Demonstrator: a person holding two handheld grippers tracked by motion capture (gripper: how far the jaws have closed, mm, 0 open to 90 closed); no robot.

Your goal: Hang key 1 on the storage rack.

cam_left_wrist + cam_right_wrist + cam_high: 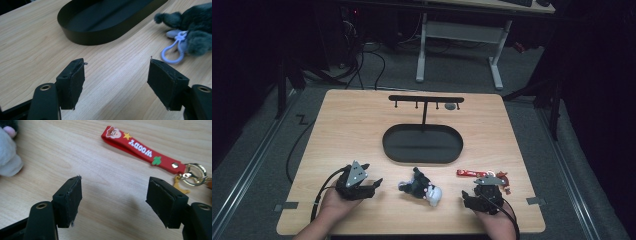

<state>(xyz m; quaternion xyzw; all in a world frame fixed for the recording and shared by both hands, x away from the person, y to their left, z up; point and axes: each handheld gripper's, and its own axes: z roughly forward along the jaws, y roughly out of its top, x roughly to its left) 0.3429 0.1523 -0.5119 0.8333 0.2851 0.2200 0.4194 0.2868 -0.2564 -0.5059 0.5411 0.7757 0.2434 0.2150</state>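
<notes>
Wooden table (352, 125) carrying a black oval tray (422, 145) with a hook stand (426, 100) behind it. Near the front edge, between both grippers, a dark plush keychain (421, 186): probably light, soft and squashy, best taken by its pale plastic clip loop (172, 51) or pinched across the body. Left gripper (374, 184) released, nothing between the jaws; right gripper (468, 196) likewise released and bare. Just beyond the right one, a red rubber strap (140, 150), flexible, reading "Woody", ending in a gold ring (195, 173).
</notes>
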